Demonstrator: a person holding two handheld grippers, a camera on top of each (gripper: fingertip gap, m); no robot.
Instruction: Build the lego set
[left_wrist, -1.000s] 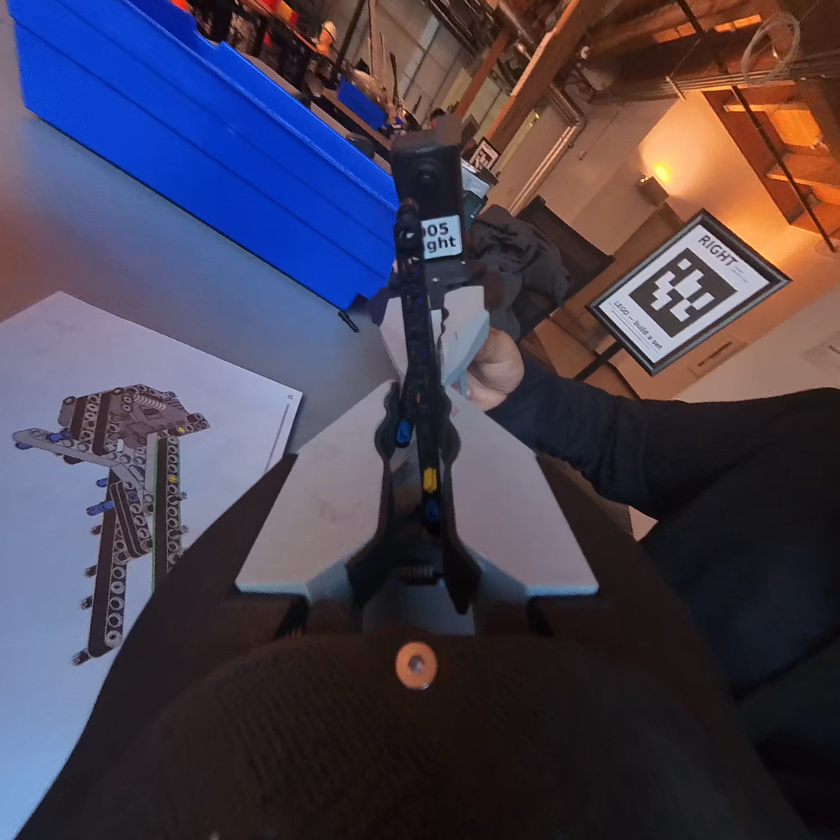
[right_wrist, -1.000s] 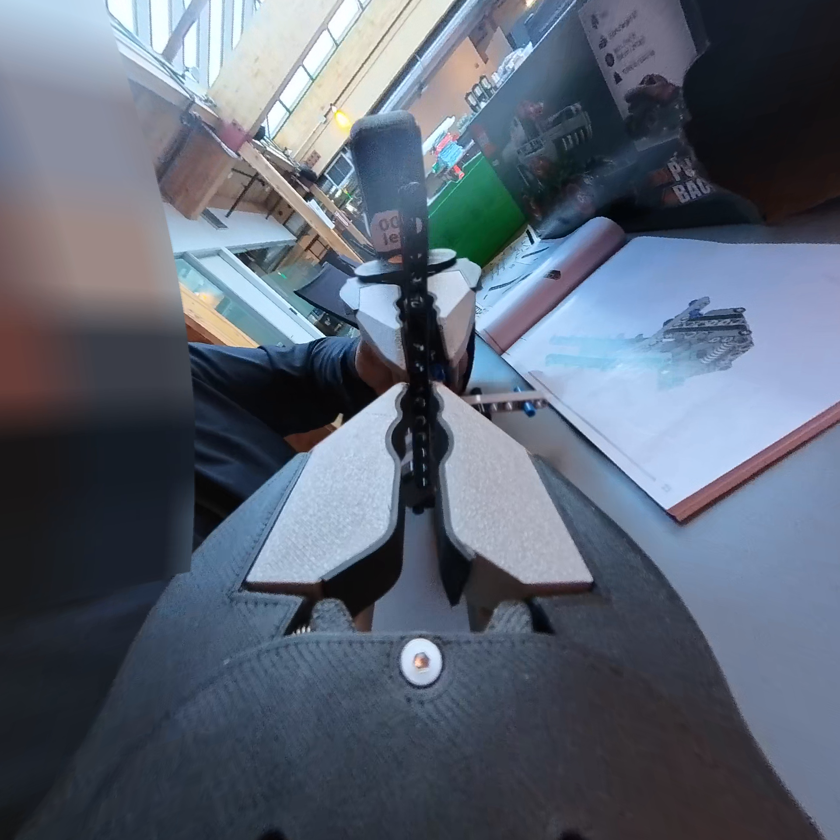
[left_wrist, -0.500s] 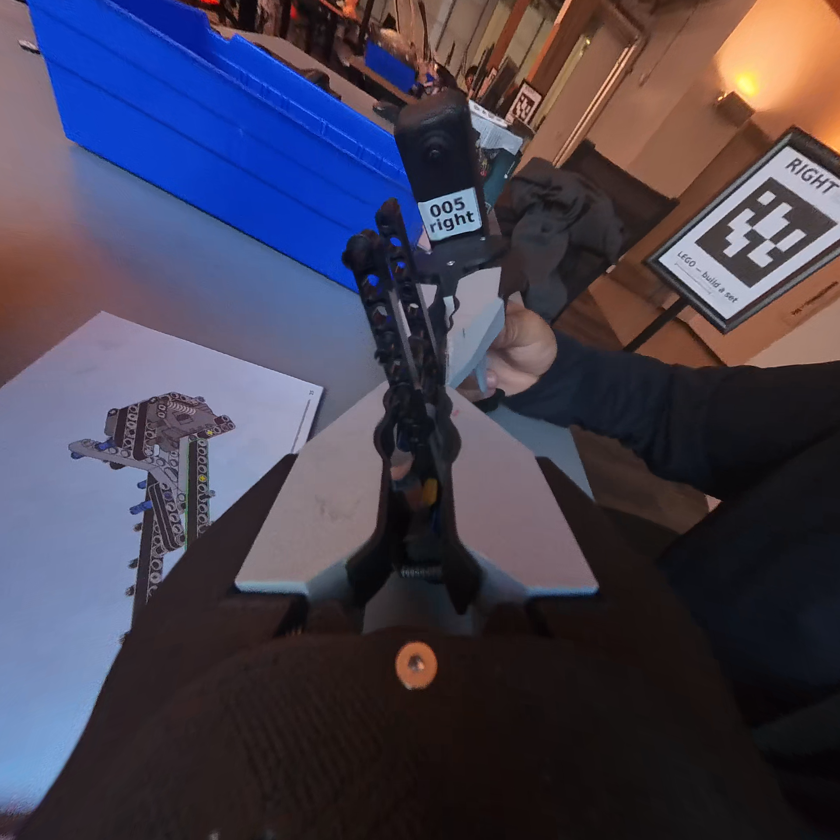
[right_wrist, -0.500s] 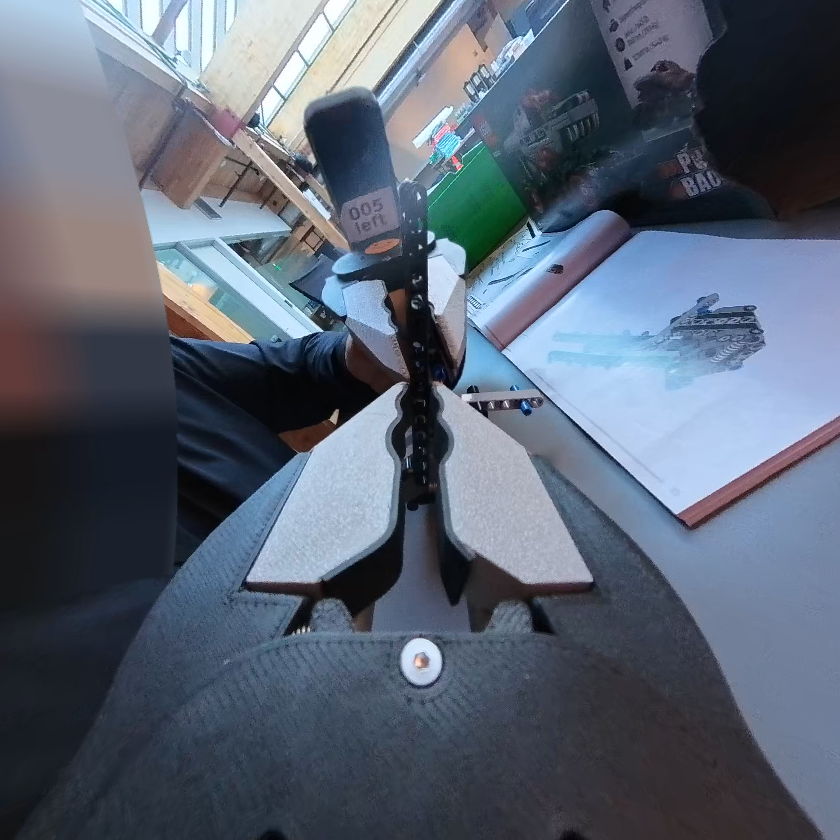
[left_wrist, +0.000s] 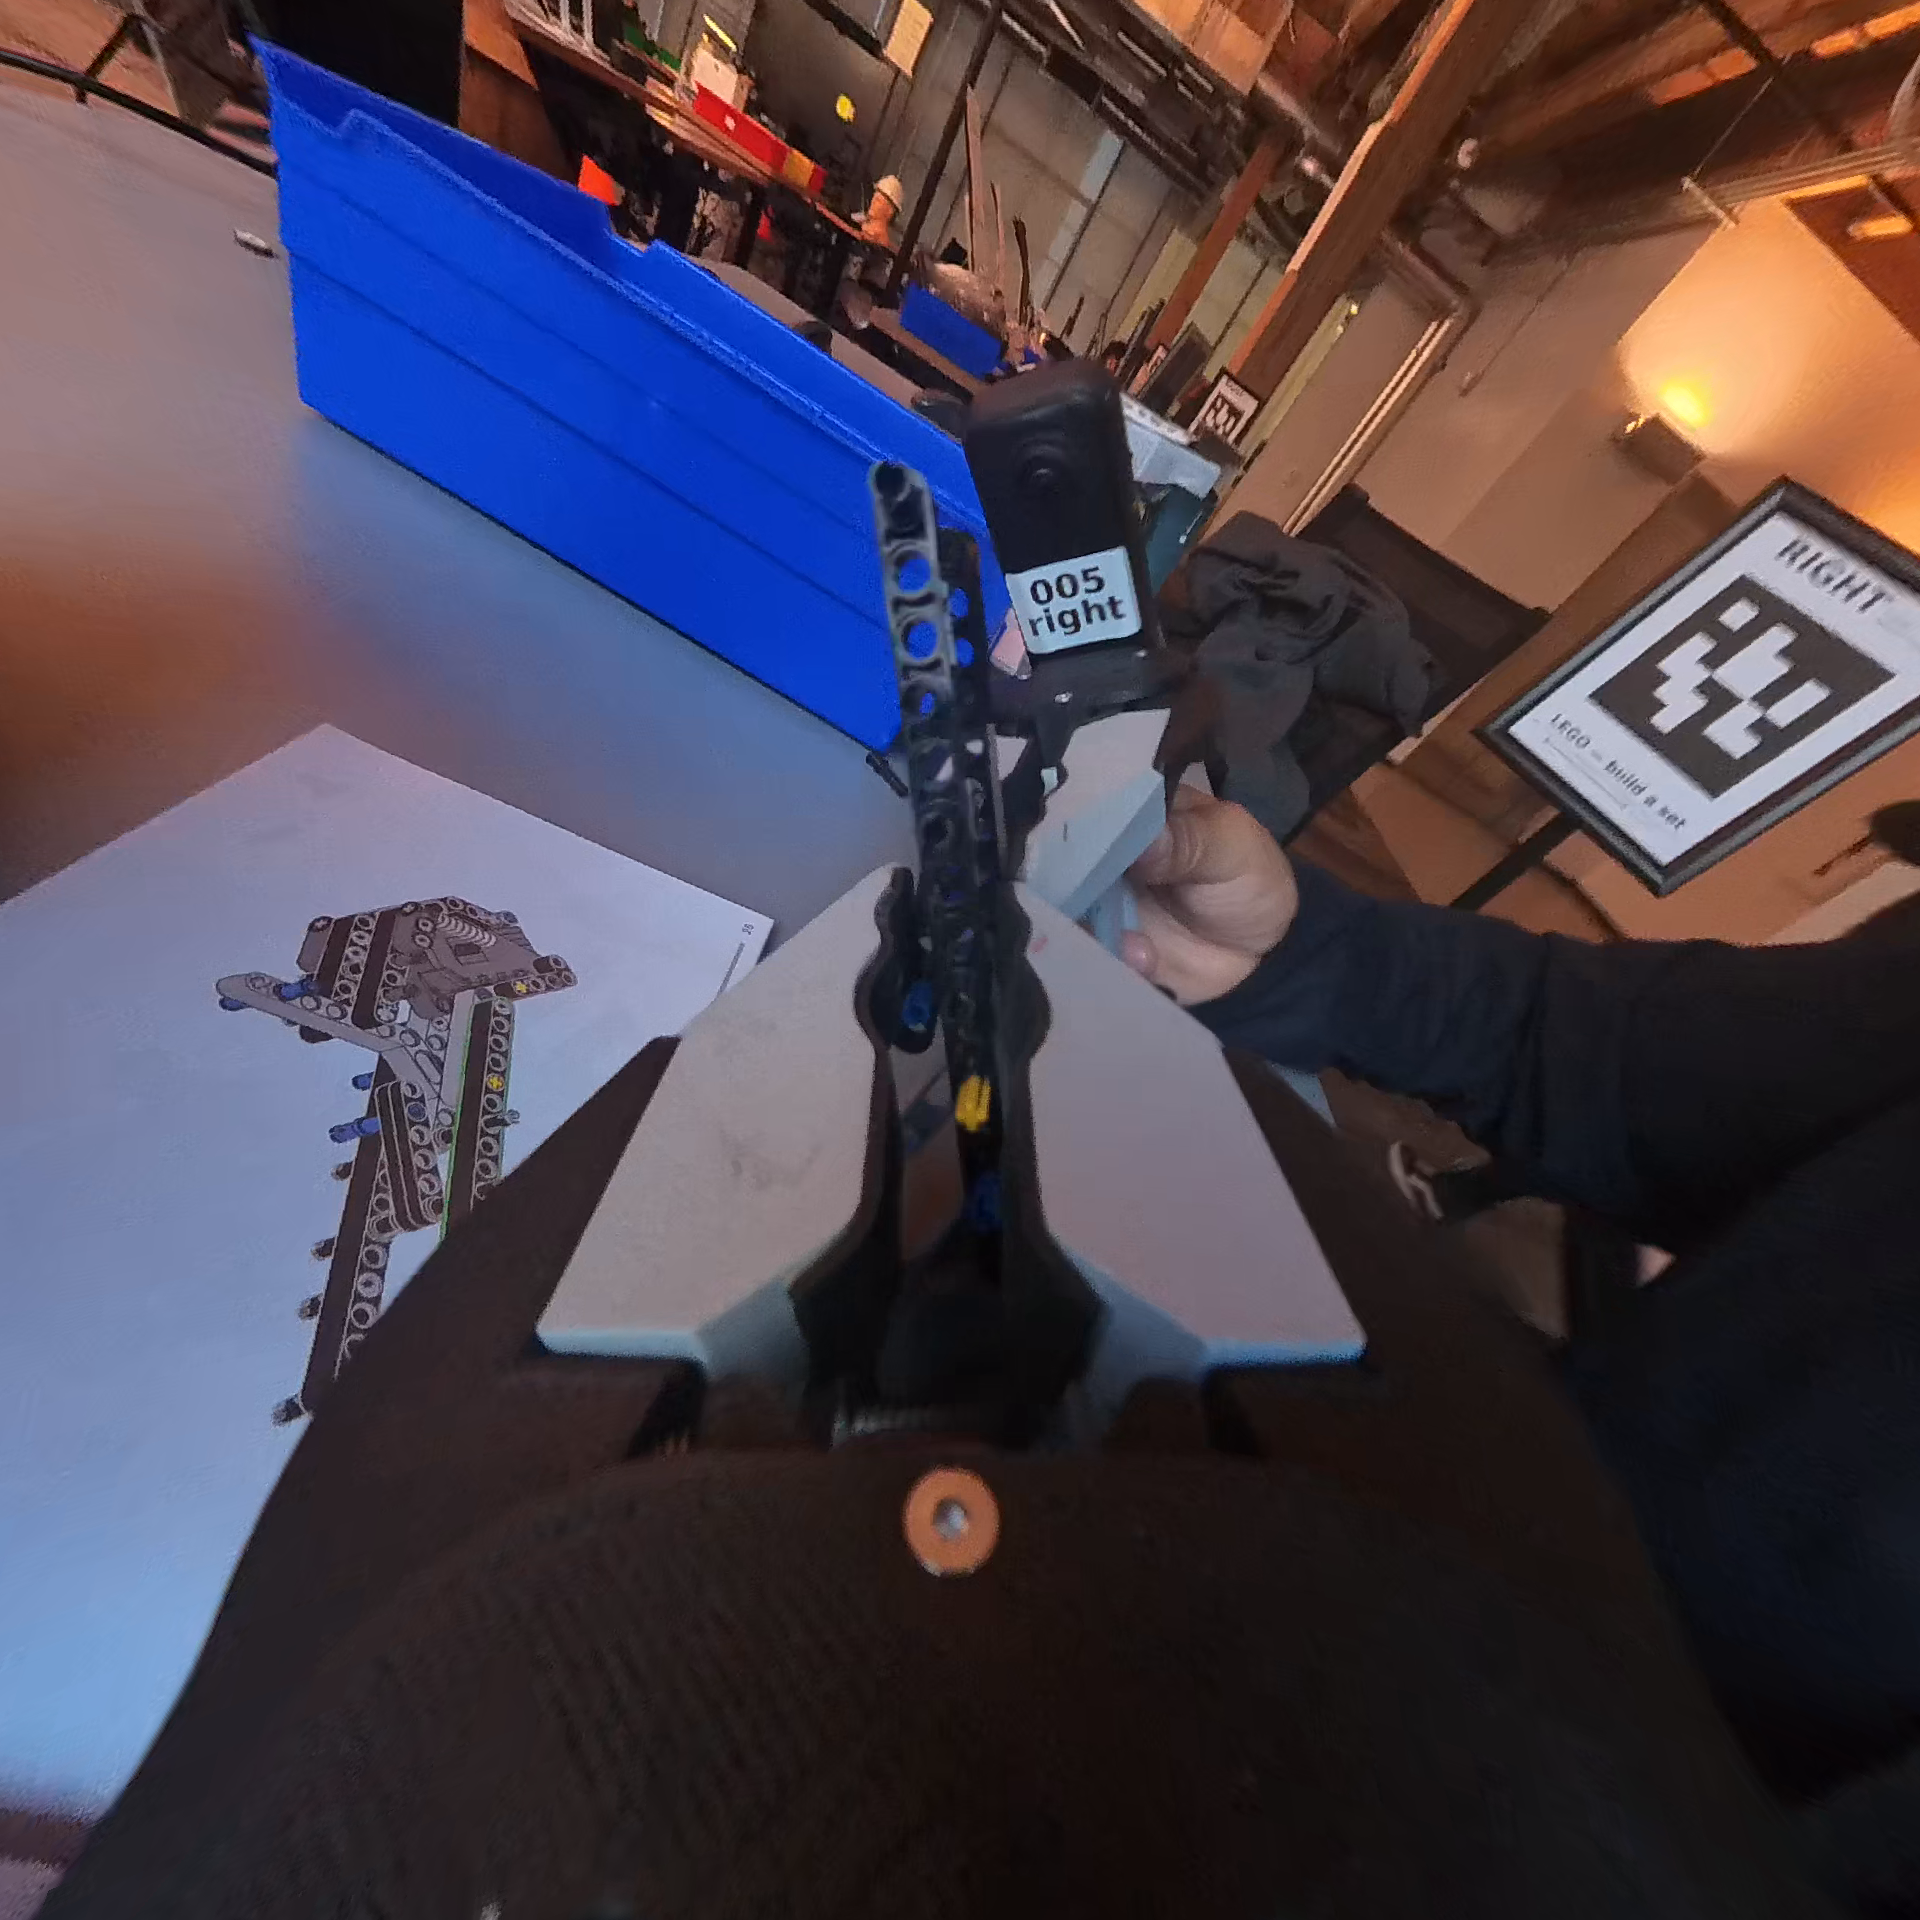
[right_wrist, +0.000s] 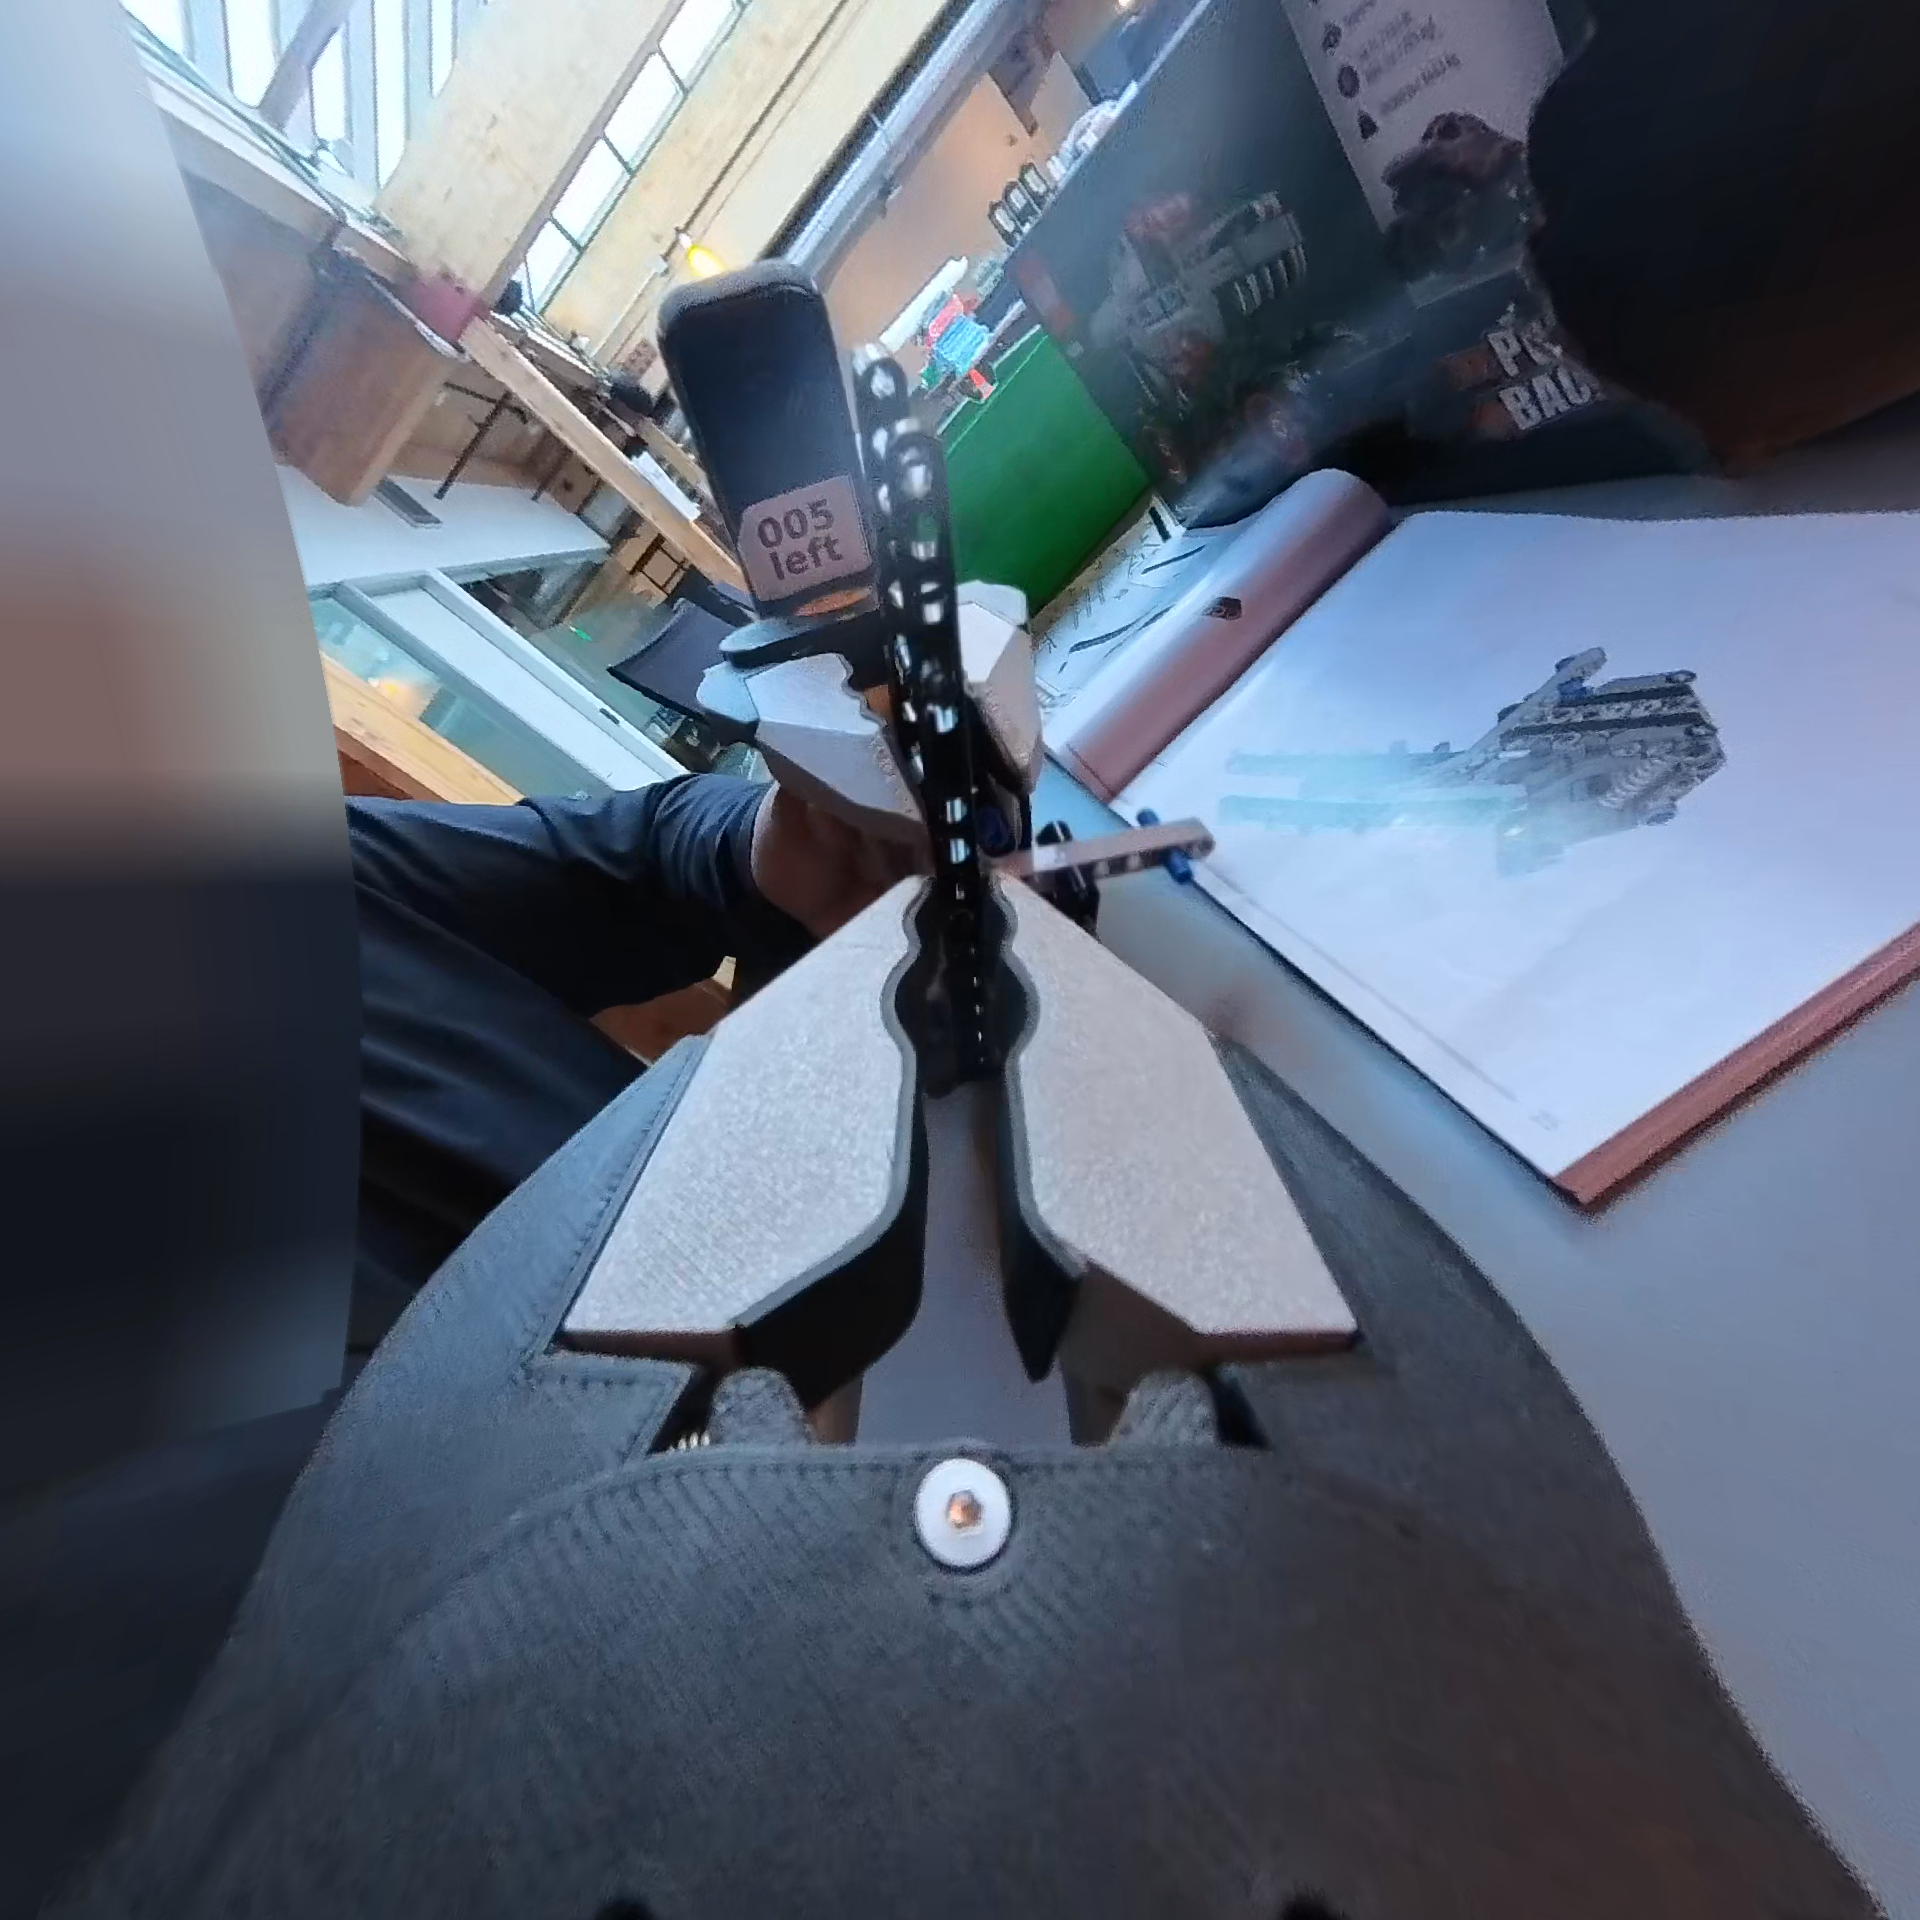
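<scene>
A long black holed beam assembly (left_wrist: 940, 727) with blue and yellow pins is held in the air between both grippers. My left gripper (left_wrist: 956, 914) is shut on its near end. The beam's far end rises past the right gripper's camera (left_wrist: 1060, 499). In the right wrist view my right gripper (right_wrist: 961, 899) is shut on the same black assembly (right_wrist: 920, 623), which runs up across the left gripper's grey fingers (right_wrist: 821, 727). A grey beam with blue pins (right_wrist: 1127, 844) lies on the table just beyond.
An open instruction booklet (left_wrist: 260, 852) lies on the grey table to the left, and shows in the right wrist view (right_wrist: 1558, 831) to the right. A blue bin (left_wrist: 582, 395) stands behind it. The set's box (right_wrist: 1247, 312) and a framed sign (left_wrist: 1714, 686) stand farther off. The tips of both grippers are at nearly the same place.
The black assembly has turned from edge-on so its holes now show, with its far end up and left of the right gripper's camera. The left gripper sits lower and farther left in the right view.
</scene>
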